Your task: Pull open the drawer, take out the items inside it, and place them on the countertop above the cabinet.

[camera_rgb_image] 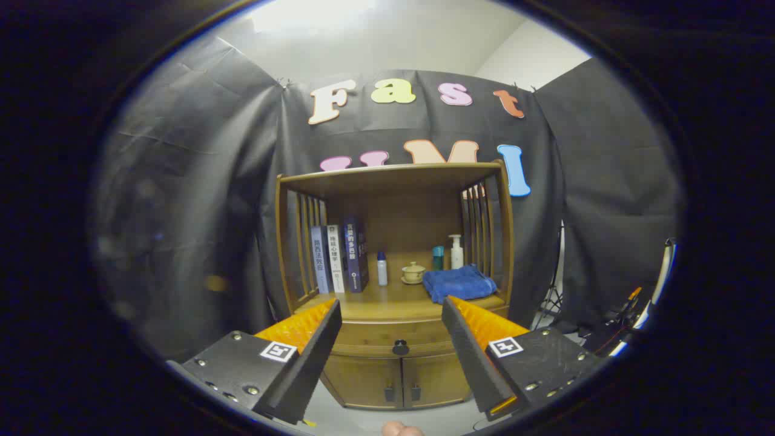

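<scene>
Drawer (396,339) closed, well beyond gripper (392,312), jaws apart.

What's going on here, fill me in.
A person is holding a handheld gripper in front of a wooden cabinet. Its fingers are spread open and hold nothing. The drawer is shut, and its dark knob sits between and beyond the fingers, not yet touched. On the countertop above stand three books, a small bottle, a lidded cup on a saucer, a pump bottle and a folded blue towel. Nothing has come out yet.
</scene>
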{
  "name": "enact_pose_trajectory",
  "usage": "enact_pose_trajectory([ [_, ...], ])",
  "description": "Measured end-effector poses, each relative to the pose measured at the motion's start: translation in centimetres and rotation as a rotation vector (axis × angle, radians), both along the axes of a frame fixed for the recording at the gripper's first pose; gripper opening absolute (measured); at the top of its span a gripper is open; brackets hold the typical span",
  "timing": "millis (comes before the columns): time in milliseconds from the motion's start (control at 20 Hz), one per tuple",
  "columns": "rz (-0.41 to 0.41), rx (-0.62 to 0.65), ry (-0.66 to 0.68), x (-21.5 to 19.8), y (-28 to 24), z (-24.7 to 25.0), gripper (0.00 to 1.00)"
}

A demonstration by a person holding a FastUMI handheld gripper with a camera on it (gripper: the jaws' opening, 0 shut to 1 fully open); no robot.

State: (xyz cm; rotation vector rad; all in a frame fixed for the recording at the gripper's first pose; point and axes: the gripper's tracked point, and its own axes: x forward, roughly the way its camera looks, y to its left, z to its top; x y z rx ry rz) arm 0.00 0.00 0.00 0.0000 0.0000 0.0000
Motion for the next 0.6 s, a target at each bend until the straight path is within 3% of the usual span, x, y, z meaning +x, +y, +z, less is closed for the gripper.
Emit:
enact_pose_trajectory([
  [600,0.01,-0.026,-0.003,0.1,1.0,-0.4,0.99],
])
